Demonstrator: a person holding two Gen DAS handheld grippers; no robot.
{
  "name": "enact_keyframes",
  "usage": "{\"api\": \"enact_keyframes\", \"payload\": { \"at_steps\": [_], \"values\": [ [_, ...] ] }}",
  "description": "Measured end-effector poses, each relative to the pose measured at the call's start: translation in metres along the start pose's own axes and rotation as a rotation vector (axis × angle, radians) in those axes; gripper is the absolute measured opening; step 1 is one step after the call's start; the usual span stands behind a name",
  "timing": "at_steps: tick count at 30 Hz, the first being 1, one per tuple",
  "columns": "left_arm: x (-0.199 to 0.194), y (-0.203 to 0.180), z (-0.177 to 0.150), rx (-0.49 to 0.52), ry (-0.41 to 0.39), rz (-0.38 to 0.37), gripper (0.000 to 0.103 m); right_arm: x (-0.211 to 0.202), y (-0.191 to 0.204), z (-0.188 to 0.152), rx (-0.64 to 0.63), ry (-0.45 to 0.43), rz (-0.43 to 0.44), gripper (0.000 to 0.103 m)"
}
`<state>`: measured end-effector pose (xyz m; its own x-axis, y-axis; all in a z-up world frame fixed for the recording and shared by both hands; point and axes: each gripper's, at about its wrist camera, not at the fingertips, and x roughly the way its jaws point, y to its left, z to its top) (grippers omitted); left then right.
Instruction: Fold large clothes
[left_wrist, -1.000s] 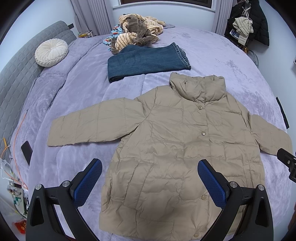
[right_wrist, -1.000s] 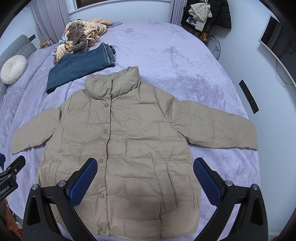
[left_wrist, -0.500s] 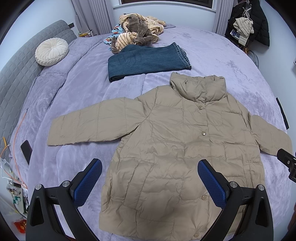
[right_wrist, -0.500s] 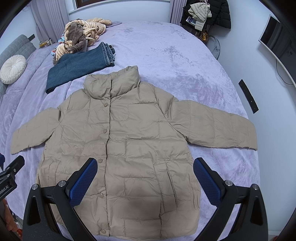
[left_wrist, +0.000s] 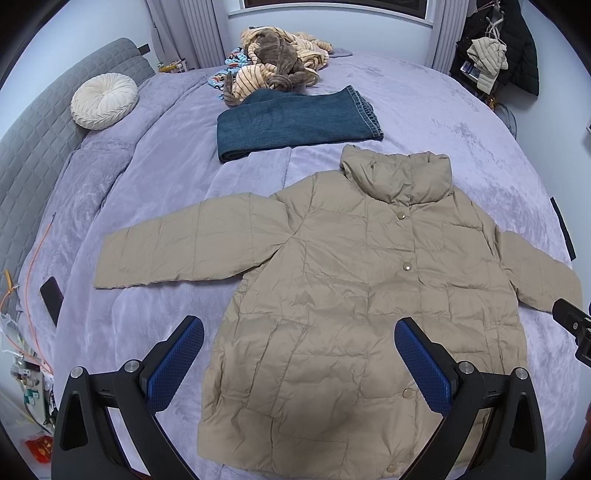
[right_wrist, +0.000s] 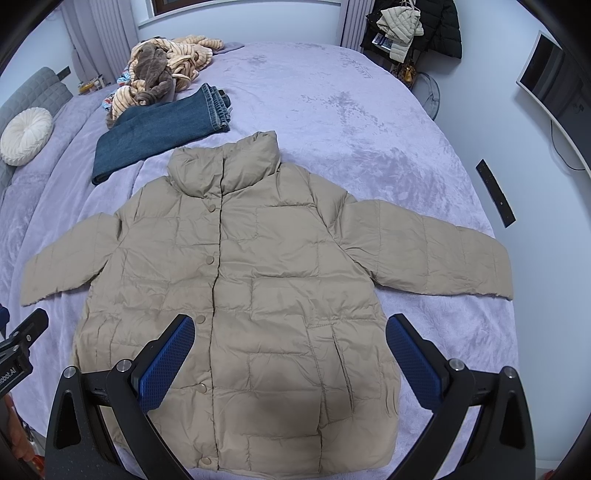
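Above the bed's near edge, left tool (left_wrist: 299, 362) and right tool (right_wrist: 290, 356) hover spread, empty. Jacket (right_wrist: 258, 288) lies flat, buttoned, sleeves out; folding seems unstarted. Next likely needs pinching a sleeve (right_wrist: 443, 254). Beyond lie jeans (right_wrist: 159, 133).

The beige puffer jacket (left_wrist: 354, 295) lies spread flat near the bed's (left_wrist: 443, 122) front edge; the left gripper (left_wrist: 299, 362) hovers agape above its hem.
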<state>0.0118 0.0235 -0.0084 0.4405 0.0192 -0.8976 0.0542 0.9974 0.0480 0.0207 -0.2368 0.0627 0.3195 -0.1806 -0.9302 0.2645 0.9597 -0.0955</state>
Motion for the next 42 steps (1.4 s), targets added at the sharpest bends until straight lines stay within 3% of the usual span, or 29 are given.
{"api": "enact_keyframes", "payload": {
  "at_steps": [17, 27, 35, 42],
  "values": [
    [0.000, 0.002, -0.001, -0.001, 0.002, -0.005, 0.103, 0.001, 0.004, 0.000, -0.001, 0.005, 0.005, 0.103],
    [0.018, 0.014, -0.006, -0.023, 0.031, -0.070, 0.103, 0.012, 0.009, -0.009, 0.030, 0.060, 0.058, 0.103],
    [0.064, 0.062, -0.017, -0.131, 0.076, -0.180, 0.103, 0.040, 0.042, -0.015, -0.013, 0.112, 0.085, 0.103],
    [0.134, 0.152, -0.026, -0.321, 0.063, -0.250, 0.103, 0.079, 0.082, -0.023, -0.014, 0.120, 0.153, 0.103]
  ]
}}
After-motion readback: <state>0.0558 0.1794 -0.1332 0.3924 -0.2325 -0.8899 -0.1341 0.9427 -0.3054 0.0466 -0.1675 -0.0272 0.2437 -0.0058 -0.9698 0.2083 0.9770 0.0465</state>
